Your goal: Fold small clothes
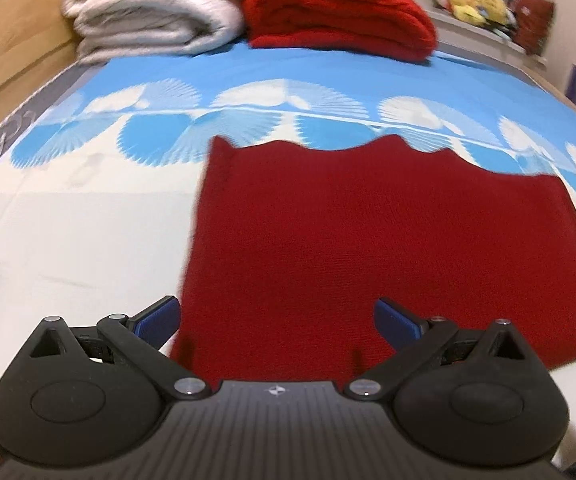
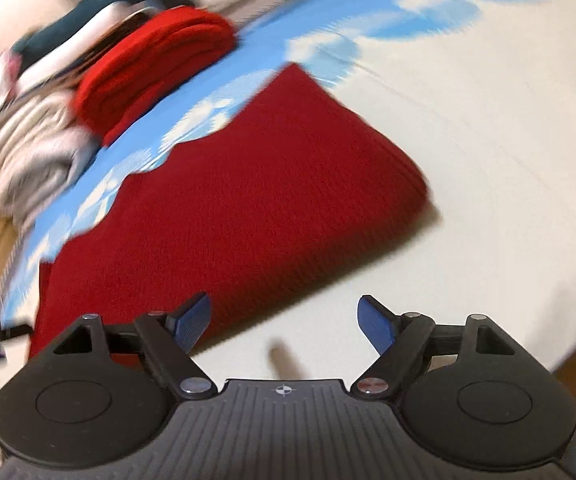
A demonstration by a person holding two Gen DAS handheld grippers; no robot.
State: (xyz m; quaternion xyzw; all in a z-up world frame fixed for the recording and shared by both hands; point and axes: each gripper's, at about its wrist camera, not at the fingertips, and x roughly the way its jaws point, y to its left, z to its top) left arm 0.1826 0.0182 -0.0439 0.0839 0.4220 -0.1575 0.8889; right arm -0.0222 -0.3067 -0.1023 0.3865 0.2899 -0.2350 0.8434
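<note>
Your left gripper (image 1: 276, 320) hovers with its jaws spread wide and holding nothing, above the near edge of a dark red knit garment (image 1: 388, 232). The garment lies flat on a bed sheet (image 1: 67, 216) — white with a blue fan-patterned band. Its near edge is hidden behind the gripper body. Your right gripper (image 2: 283, 322) also has its jaws apart and empty, over the garment's near right edge (image 2: 247, 184). Beyond the garment sit a folded red blanket (image 1: 336, 12) and a folded white blanket (image 1: 147, 8). The right view is motion-blurred, so the pile beside the red blanket — perhaps more clothes — is hard to make out.
</note>
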